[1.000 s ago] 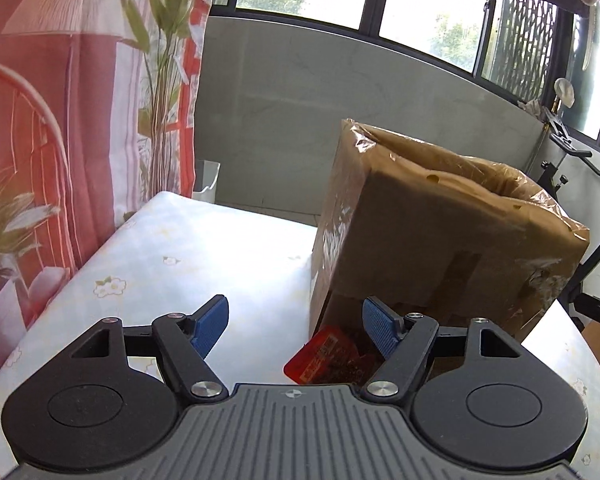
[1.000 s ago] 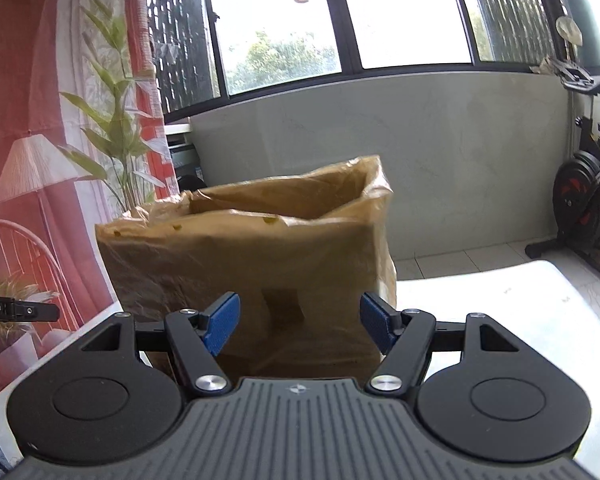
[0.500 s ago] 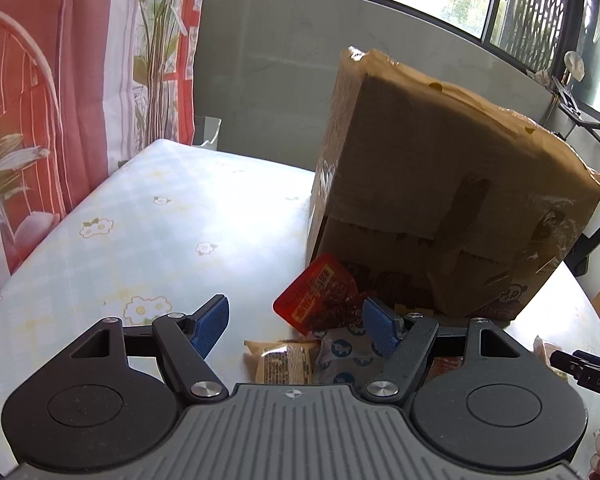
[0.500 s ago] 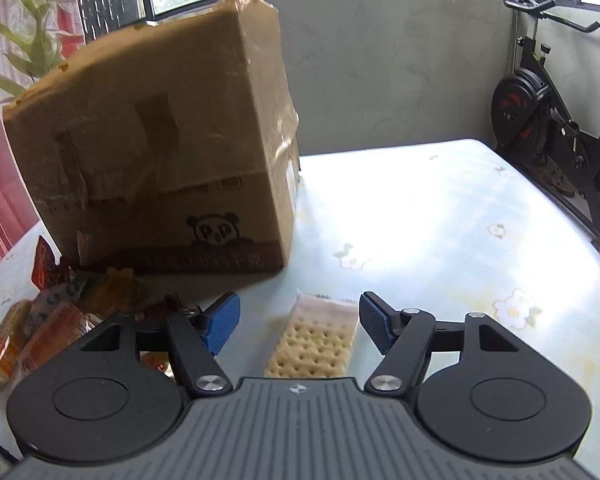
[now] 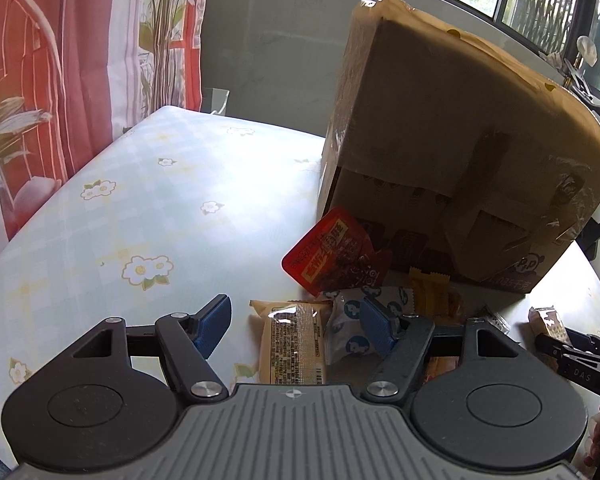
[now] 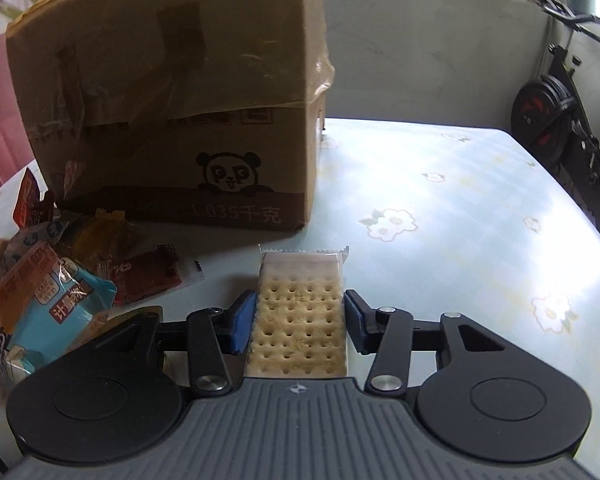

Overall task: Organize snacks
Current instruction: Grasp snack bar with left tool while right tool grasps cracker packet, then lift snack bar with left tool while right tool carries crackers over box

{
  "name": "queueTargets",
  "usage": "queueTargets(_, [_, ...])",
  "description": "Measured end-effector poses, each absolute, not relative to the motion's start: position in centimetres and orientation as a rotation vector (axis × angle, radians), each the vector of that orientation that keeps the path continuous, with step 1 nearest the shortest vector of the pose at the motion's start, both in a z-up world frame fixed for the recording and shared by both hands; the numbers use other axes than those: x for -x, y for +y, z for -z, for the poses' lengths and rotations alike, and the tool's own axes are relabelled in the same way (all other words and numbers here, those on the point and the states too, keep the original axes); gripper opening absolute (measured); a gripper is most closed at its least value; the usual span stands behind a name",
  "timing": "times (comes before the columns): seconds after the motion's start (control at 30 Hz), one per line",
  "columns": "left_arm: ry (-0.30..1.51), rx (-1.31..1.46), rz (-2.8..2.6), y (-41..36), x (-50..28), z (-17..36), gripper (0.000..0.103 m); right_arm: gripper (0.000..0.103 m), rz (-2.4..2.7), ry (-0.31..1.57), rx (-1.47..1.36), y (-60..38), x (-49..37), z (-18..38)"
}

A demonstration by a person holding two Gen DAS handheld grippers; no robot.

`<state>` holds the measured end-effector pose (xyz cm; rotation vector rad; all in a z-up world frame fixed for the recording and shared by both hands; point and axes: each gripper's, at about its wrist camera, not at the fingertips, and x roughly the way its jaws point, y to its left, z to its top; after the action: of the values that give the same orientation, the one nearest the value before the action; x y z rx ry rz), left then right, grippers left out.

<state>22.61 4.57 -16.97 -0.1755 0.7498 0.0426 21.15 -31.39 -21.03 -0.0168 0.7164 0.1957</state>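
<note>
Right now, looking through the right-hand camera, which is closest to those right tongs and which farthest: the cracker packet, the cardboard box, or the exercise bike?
1. Cracker packet: between the closing right tongs, on the tablecloth.
2. Cardboard box: behind the packet, up and to the left, standing on the table.
3. Exercise bike: far right, off the table by the wall.

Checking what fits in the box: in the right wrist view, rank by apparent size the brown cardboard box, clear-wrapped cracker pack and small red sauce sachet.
1. Brown cardboard box
2. Clear-wrapped cracker pack, though nearness enlarges it
3. Small red sauce sachet
</note>
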Motion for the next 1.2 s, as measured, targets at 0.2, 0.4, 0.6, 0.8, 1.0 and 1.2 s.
queueTargets(0.2, [0.771,0.168,-0.044,4.5,-22.5,17.6,0.073,0.049,-0.214,0.692,0.058,-30.8,-21.1,21.6])
queueTargets(0.4, [0.808,0.16,-0.035,4.0,-22.5,18.5,0.073,0.049,-0.214,0.685,0.065,-30.7,-20.8,21.7])
queueTargets(0.6, [0.833,0.164,-0.044,4.0,-22.7,19.1,0.064,0.049,-0.215,0.685,0.064,-30.7,-20.8,21.7])
queueTargets(0.8, [0.875,0.171,-0.046,4.2,-23.0,20.0,0.045,0.049,-0.215,0.685,0.064,-30.7,-20.8,21.7])
queueTargets(1.0, [0.882,0.177,-0.045,4.4,-23.0,20.4,0.042,0.049,-0.215,0.685,0.063,-30.7,-20.8,21.7])
queueTargets(1.2, [0.872,0.158,-0.048,4.2,-23.0,20.6,0.042,0.049,-0.215,0.685,0.063,-30.7,-20.8,21.7])
